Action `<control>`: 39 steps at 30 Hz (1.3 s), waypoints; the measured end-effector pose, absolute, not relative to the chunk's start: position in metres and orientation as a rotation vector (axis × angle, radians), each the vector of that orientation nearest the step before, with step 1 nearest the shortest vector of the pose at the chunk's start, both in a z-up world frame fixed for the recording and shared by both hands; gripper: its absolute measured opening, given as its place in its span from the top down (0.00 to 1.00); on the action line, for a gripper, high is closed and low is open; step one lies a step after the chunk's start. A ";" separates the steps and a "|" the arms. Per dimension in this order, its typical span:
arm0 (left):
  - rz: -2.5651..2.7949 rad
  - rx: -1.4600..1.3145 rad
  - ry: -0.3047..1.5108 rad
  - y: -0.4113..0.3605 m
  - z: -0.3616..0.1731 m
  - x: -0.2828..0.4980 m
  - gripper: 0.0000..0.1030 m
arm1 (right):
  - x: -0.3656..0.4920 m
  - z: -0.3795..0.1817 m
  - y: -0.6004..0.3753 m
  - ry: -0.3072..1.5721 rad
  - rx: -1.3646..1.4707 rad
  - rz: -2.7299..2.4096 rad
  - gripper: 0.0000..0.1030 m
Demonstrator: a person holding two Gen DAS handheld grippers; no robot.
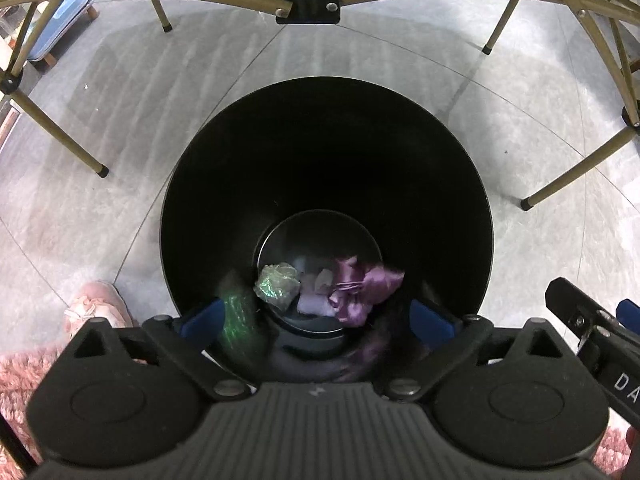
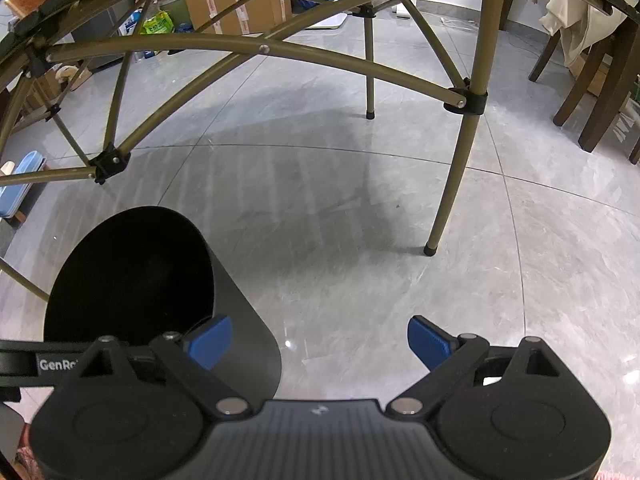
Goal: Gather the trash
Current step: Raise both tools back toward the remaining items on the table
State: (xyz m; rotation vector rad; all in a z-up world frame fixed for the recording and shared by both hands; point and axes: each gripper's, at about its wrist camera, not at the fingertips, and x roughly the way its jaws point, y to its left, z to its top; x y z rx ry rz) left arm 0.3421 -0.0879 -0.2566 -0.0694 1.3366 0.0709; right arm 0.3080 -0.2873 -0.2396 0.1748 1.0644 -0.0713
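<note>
The left gripper (image 1: 316, 322) is hanging over the black bin (image 1: 224, 184) with its blue fingers (image 1: 202, 320) spread wide, gripping nothing. Purple wrapper (image 1: 362, 286) and green wrapper (image 1: 278, 282) are lying at the bin's bottom. The right gripper (image 2: 320, 340) is hovering beside the bin's rim, fingers apart, over the grey floor (image 2: 360, 220).

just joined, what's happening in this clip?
A person with two handheld grippers is binning trash. The left gripper is open directly over a black bin on the tiled floor; a purple wrapper and a green wrapper lie inside. The right gripper is beside the bin, open and empty.
</note>
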 end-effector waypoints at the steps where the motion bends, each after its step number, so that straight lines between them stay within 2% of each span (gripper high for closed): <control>1: 0.071 -0.067 1.335 -0.088 -0.256 0.342 0.02 | 0.308 -0.240 -0.287 1.065 0.174 -0.070 0.08; 26: 0.083 -0.035 1.266 -0.089 -0.242 0.339 0.02 | 0.305 -0.233 -0.289 1.041 0.179 -0.069 0.08; 32: 0.096 -0.016 1.147 -0.087 -0.217 0.335 0.02 | 0.303 -0.215 -0.290 0.961 0.177 -0.062 0.08; 39: 0.108 0.019 0.925 -0.079 -0.174 0.325 0.02 | 0.296 -0.172 -0.279 0.757 0.081 -0.037 0.08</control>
